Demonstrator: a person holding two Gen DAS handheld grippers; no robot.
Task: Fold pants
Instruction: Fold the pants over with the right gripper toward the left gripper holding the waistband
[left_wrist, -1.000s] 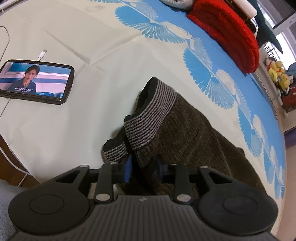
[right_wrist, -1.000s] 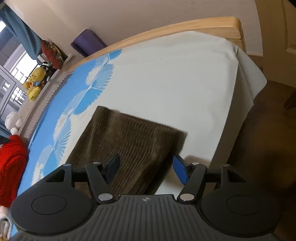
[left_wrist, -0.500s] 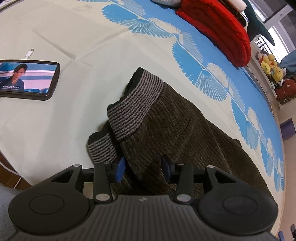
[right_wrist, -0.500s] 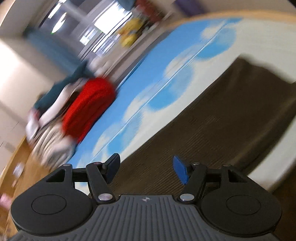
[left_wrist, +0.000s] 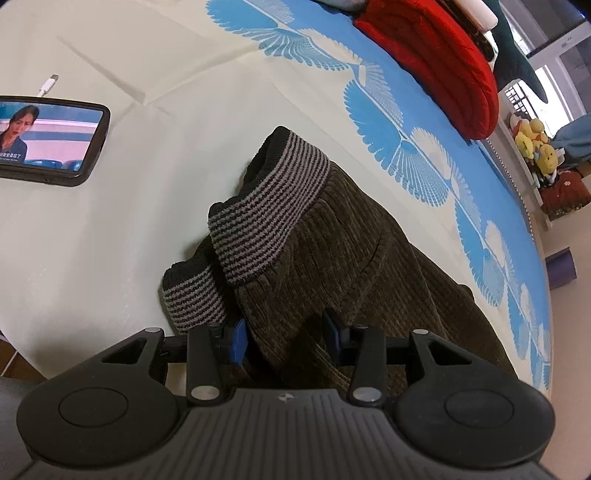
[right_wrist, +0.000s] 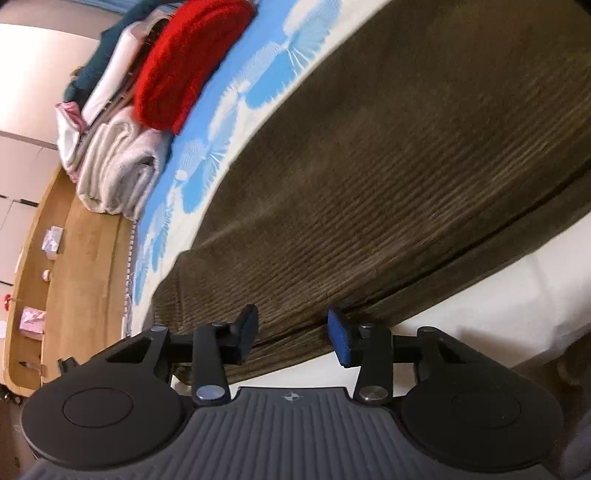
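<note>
1. Brown corduroy pants lie across a bed sheet that is cream on one side and printed with blue fans on the other.
2. The striped waistband is bunched and partly folded over itself at the end nearest the left gripper.
3. The left gripper's jaws stand partly open over the cloth just below the waistband — fabric lies between the blue pads, but whether they press on it cannot be told.
4. In the right wrist view the right gripper is at the near edge of the pants, where two layers of corduroy lie one on the other.
5. Its jaws have just been closing; the layered edge runs between the pads, though the gap is wide and no squeeze on the cloth shows.
6. A phone with a lit screen lies flat on the cream part of the sheet, well apart from the waistband, a white cable plug just beyond it.
7. A red knitted item rests on the blue side; in the right view it sits beside a stack of folded white cloth.
8. Yellow plush toys sit off the bed, at the far right of the left view.
</note>
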